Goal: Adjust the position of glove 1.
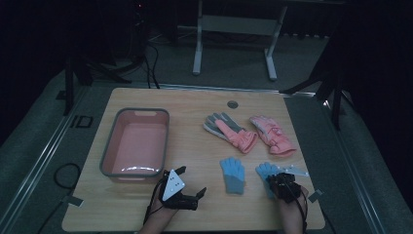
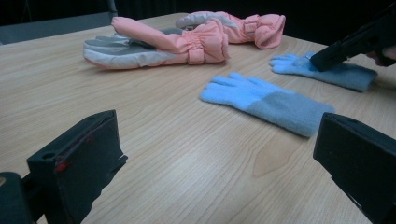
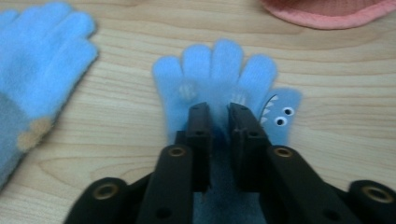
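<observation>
The wooden table (image 1: pixel 195 204) carries everything. Toward its left edge sits the largest thing, a pink tub (image 1: pixel 136 142) with a grey rim, nothing inside it. Toward the far right corner lie two pink padded gloves: one with a grey and white palm (image 1: pixel 230 129), and just beside it, nearer the right edge, a second pink glove (image 1: pixel 272 135). Near the front edge lie two small blue knit gloves with grey cuffs: the left blue glove (image 1: pixel 232 174) lies flat and alone, and the right blue glove (image 3: pixel 219 88), with a shark face on its thumb, lies under the right gripper (image 3: pixel 219 114), whose jaws are clenched to a narrow gap over the glove's palm. The left gripper (image 1: pixel 190 187) rests near the front edge, just in front of the tub, released with jaws wide apart and grasping nothing.
</observation>
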### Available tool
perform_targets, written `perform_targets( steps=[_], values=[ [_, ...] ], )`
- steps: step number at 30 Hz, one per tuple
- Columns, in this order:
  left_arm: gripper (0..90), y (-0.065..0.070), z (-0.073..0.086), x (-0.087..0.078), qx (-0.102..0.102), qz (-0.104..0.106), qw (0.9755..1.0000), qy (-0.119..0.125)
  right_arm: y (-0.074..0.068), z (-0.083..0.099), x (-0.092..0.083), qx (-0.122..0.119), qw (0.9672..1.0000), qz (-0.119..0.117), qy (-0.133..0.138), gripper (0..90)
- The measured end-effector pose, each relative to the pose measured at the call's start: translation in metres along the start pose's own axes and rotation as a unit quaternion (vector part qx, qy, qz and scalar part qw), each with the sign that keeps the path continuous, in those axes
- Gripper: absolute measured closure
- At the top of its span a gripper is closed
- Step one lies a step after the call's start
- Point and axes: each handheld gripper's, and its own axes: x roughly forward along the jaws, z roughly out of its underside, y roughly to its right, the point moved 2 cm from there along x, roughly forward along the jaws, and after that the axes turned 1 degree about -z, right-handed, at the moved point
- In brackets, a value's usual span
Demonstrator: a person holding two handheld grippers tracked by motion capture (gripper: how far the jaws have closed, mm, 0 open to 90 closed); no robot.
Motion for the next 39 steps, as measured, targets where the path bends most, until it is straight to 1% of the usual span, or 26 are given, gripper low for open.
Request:
perform_targets(
  steps=[1, 3, 6, 8, 10, 12, 14, 16, 17, 18, 20, 23, 24, 25, 28, 30, 31, 32, 34, 36, 39],
  values=[
    [1.1, 0.000, 0.000, 0.000, 0.000, 0.000, 1.0000, 0.000, 0.000, 0.000, 0.000, -0.004, 1.0000, -0.002, -0.001, 72.1],
    [1.1, 0.000, 0.000, 0.000, 0.000, 0.001, 1.0000, -0.001, 0.000, -0.003, -0.001, -0.009, 0.9999, -0.010, -0.005, 69.7],
    [1.1, 0.000, 0.000, 0.000, 0.000, 0.001, 1.0000, 0.001, 0.006, -0.010, -0.007, -0.018, 0.9993, -0.033, 0.001, 66.5],
    [1.1, 0.000, 0.000, 0.000, 0.001, 0.001, 1.0000, 0.000, 0.012, -0.017, -0.012, -0.035, 0.9981, -0.050, 0.011, 65.4],
    [1.1, 0.000, 0.000, 0.000, 0.000, 0.002, 1.0000, 0.000, 0.018, -0.022, -0.016, -0.065, 0.9958, -0.064, 0.016, 65.0],
    [1.1, 0.000, 0.000, 0.000, 0.001, 0.002, 1.0000, 0.000, 0.024, -0.026, -0.019, -0.094, 0.9919, -0.082, 0.023, 64.8],
    [1.1, 0.000, 0.000, 0.000, 0.000, 0.002, 1.0000, 0.000, 0.029, -0.027, -0.020, -0.122, 0.9853, -0.116, 0.027, 64.2],
    [1.1, 0.000, 0.000, 0.000, -0.001, 0.003, 1.0000, 0.000, 0.032, -0.026, -0.020, -0.148, 0.9798, -0.131, 0.028, 64.2],
    [1.1, 0.000, 0.000, 0.000, -0.002, 0.003, 1.0000, 0.001, 0.034, -0.025, -0.019, -0.163, 0.9768, -0.137, 0.025, 63.9],
    [1.1, 0.000, 0.000, 0.000, -0.003, 0.002, 1.0000, 0.002, 0.035, -0.024, -0.018, -0.171, 0.9749, -0.141, 0.023, 63.9],
    [1.1, -0.001, 0.000, 0.000, -0.003, 0.002, 1.0000, 0.003, 0.036, -0.020, -0.016, -0.190, 0.9693, -0.155, 0.017, 63.6],
    [1.1, 0.000, 0.000, 0.000, -0.002, 0.002, 1.0000, 0.003, 0.036, -0.013, -0.011, -0.214, 0.9649, -0.152, 0.007, 62.1],
    [1.1, 0.000, 0.000, 0.000, -0.002, 0.002, 1.0000, 0.002, 0.036, -0.011, -0.009, -0.218, 0.9641, -0.151, 0.003, 62.1],
    [1.1, 0.000, 0.000, 0.000, -0.003, 0.002, 1.0000, 0.002, 0.037, -0.009, -0.007, -0.218, 0.9642, -0.152, 0.001, 62.0],
    [1.1, -0.001, 0.000, 0.000, -0.004, 0.001, 1.0000, 0.003, 0.038, -0.002, -0.002, -0.205, 0.9661, -0.158, -0.003, 62.4],
    [1.1, 0.000, 0.000, 0.000, -0.002, 0.001, 1.0000, 0.003, 0.039, 0.001, 0.000, -0.187, 0.9676, -0.170, 0.000, 65.7],
    [1.1, 0.000, 0.000, 0.000, 0.000, 0.001, 1.0000, 0.002, 0.040, 0.002, 0.000, -0.177, 0.9689, -0.173, 0.002, 68.4],
    [1.1, 0.000, 0.000, 0.000, 0.000, 0.001, 1.0000, 0.001, 0.040, 0.003, 0.000, -0.174, 0.9697, -0.171, 0.003, 70.3],
    [1.1, 0.000, 0.000, 0.000, 0.000, 0.002, 1.0000, 0.001, 0.038, 0.004, -0.001, -0.181, 0.9700, -0.162, 0.004, 76.3],
    [1.1, 0.000, 0.000, 0.000, 0.000, 0.002, 1.0000, 0.001, 0.035, 0.004, 0.000, -0.178, 0.9724, -0.151, 0.005, 81.4],
    [1.1, 0.000, 0.000, 0.000, 0.000, 0.001, 1.0000, 0.001, 0.029, 0.004, -0.001, -0.175, 0.9759, -0.130, 0.005, 84.7]
  ],
)
